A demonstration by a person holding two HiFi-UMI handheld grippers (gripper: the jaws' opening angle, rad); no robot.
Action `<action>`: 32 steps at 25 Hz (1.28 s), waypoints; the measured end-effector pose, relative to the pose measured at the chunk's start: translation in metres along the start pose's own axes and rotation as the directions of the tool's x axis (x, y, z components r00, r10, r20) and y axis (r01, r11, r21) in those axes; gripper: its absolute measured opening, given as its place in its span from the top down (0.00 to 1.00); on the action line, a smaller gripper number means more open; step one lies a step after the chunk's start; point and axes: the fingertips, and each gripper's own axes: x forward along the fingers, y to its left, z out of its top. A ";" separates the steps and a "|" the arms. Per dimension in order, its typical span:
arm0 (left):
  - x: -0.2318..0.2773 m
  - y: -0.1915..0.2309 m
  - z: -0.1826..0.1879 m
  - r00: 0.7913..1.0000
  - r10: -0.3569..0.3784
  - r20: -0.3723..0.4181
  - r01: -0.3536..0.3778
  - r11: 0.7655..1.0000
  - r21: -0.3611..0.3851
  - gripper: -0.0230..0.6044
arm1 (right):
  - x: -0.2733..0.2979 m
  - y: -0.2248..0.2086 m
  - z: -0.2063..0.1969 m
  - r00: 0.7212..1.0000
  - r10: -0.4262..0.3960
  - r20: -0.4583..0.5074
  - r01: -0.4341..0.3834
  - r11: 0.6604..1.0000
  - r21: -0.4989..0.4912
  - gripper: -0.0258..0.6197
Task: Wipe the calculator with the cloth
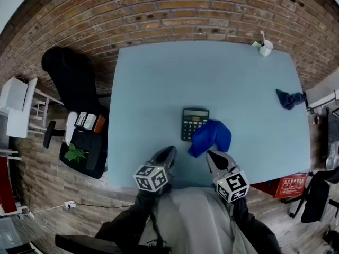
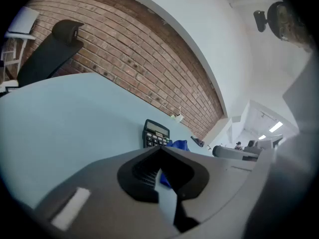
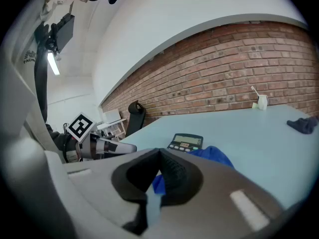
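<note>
Both claws hover over the near edge of the pale blue tabletop [image 1: 159,83], and both are closed and empty: the left gripper [image 1: 168,153] has its dark ribbed pads pressed together with nothing between them, and the right gripper [image 1: 213,156] stands the same way. The crumpled bright blue cloth [image 1: 211,136] lies on the table just ahead of the right gripper, at about its 12 o'clock. From the left gripper it sits out at 2 o'clock and a little farther off, so I judge the right hand better placed to pick it up. The dark rectangular desk calculator [image 1: 195,123] lies flat beside the cloth, at 11 o'clock from the right gripper and 1 o'clock from the left. Its long axis runs from 6 to 12 in the head view, with the display at the far end. The cloth rests against its near right corner and seems to cover part of it. The jaws must open before any grasp. Nothing stands between either claw and the cloth. Well apart from all this, a white cup [image 1: 265,47] stands at the table's far corner at 1 o'clock, a dark navy rag [image 1: 290,98] lies by the edge at 3 o'clock, and a black office chair [image 1: 74,78] stands off the table at 10 o'clock.
</note>
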 end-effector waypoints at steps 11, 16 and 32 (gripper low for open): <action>0.000 0.000 -0.002 1.000 -0.002 -0.009 0.002 1.000 -0.003 0.95 | 0.001 0.002 0.000 1.000 0.004 -0.002 -0.004 1.000 -0.010 0.96; 0.001 0.002 -0.003 1.000 -0.003 -0.016 0.003 1.000 -0.012 0.95 | 0.002 -0.006 -0.005 1.000 -0.031 0.004 0.031 0.999 0.023 0.96; 0.042 0.005 0.023 1.000 0.021 -0.010 -0.019 0.990 0.141 0.79 | 0.020 -0.104 -0.016 0.948 -0.277 -0.155 0.272 0.961 -0.052 0.62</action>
